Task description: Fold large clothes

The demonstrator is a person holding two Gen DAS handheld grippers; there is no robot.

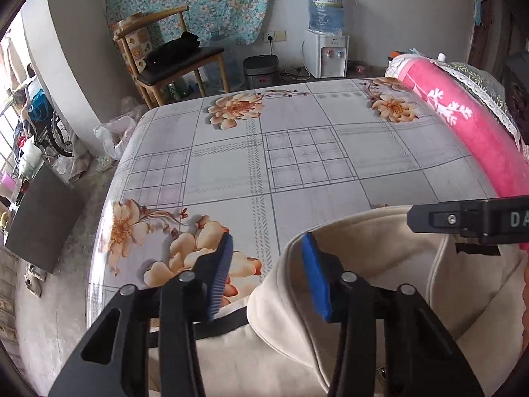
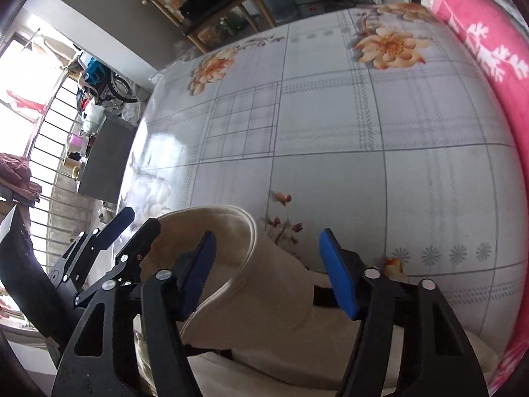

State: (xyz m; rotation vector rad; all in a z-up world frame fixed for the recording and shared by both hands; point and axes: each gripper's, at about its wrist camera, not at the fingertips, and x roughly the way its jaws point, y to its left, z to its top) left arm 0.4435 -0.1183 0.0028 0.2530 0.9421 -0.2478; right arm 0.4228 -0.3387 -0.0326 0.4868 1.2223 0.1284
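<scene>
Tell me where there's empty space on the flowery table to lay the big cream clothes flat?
The middle of the table is bare, from the cream garment at the near edge out to the far edge by the chair. The right side is crowded by the pink blanket. Both the left gripper and right gripper hang open over the garment.

Cream fleece garment [image 1: 380,264]: thick, soft fabric with a stitched rim. It lies crumpled at the near edge of the worktop [image 1: 297,165], its rimmed edge standing upright.

A bed [image 1: 297,165] in a grey plaid, flower-printed sheet carries a cream garment [image 1: 380,281] and a pink blanket [image 1: 463,122].
</scene>
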